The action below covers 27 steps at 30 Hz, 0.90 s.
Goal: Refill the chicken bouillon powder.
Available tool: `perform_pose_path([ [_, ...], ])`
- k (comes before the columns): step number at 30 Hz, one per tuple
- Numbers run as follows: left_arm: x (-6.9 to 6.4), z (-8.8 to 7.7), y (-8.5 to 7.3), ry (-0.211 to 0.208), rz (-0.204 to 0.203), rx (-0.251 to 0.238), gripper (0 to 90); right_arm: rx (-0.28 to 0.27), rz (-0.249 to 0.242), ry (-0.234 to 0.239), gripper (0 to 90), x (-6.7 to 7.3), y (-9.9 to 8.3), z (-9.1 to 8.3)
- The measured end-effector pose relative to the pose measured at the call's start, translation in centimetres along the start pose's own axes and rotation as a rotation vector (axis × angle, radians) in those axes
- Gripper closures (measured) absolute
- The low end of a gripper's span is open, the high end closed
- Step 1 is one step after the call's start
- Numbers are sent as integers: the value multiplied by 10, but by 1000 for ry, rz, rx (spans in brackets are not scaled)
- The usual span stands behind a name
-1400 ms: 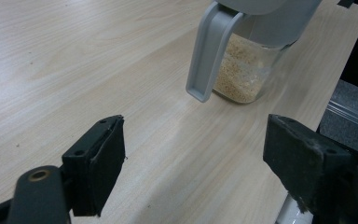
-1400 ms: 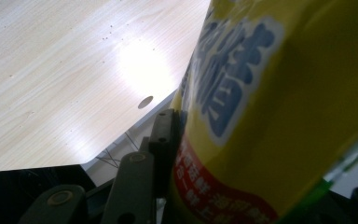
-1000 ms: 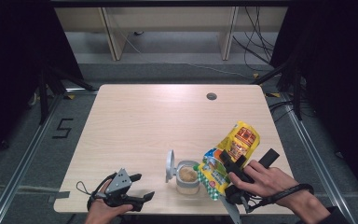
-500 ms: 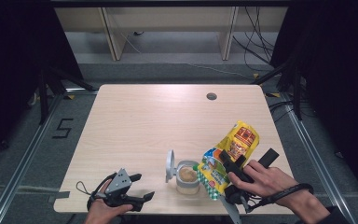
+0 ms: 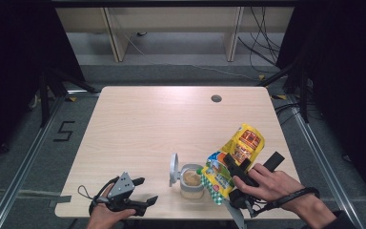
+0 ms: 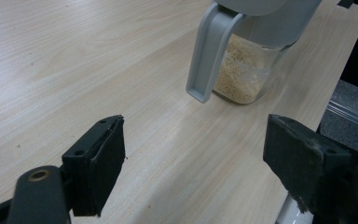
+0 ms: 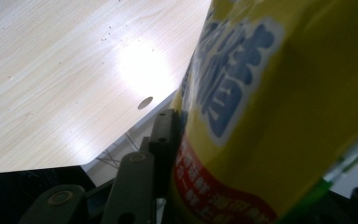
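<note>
The right gripper had its jaws closed on a yellow snack bag, which stood tilted between them; in the right gripper view the bag pressed flat against one jaw and hid most of the other. The bag's lower, green-checked end hung just beside the rim of a clear jar holding pale grains, whether touching it or not could not be told. The jar's grey lid stood flipped up on the side away from the bag.

The left gripper lay low at the near edge of the counter, its jaws spread wide with nothing between them. Ahead of those jaws, and well apart from them, the jar stood on the wood, its grey lid hanging down toward the jaws. A round hole sat in the counter's far side.
</note>
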<state>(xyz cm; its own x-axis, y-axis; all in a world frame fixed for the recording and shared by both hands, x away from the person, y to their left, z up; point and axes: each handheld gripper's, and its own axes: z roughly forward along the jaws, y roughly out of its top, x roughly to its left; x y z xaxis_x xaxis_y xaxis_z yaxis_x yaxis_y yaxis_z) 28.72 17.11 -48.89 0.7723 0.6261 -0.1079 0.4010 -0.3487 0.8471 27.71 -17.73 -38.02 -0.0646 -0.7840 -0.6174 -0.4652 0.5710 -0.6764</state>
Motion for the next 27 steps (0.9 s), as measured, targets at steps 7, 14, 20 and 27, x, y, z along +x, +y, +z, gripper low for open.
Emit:
perform_pose_path([
  [7,0,0,0,0,-1,0,202,-6,-2,-2,674,0,0,0],
  [14,-1,1,0,-2,-12,-9,202,-6,-2,-3,674,0,0,0],
  [20,0,0,0,-2,-1,2,202,-12,-5,-7,675,1,0,1],
  [27,0,0,0,1,-1,1,202,0,0,-5,675,0,-2,0],
])
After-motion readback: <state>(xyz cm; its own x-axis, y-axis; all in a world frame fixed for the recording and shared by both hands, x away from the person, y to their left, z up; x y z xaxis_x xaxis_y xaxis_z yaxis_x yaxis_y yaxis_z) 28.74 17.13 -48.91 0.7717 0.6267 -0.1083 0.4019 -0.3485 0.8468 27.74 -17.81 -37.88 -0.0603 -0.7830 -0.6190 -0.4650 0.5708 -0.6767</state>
